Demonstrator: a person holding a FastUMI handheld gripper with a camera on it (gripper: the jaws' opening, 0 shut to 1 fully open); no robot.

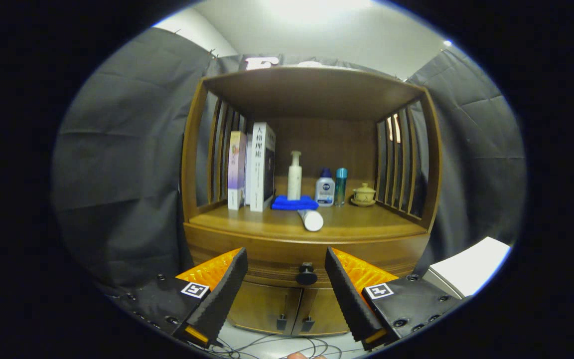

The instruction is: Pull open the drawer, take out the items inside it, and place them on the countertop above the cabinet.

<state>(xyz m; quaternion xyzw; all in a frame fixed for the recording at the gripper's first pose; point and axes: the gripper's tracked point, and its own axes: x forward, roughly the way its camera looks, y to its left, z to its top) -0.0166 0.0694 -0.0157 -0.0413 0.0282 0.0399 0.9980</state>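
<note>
Drawer (307,259) sits shut below the counter's (247,224) front edge; its small, stiff knob (306,274) suits the spread, empty gripper (285,269).

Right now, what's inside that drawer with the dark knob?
Cannot tell: the drawer is shut, hiding its contents. Its knob sits ahead of the open gripper, between its fingers.
</note>
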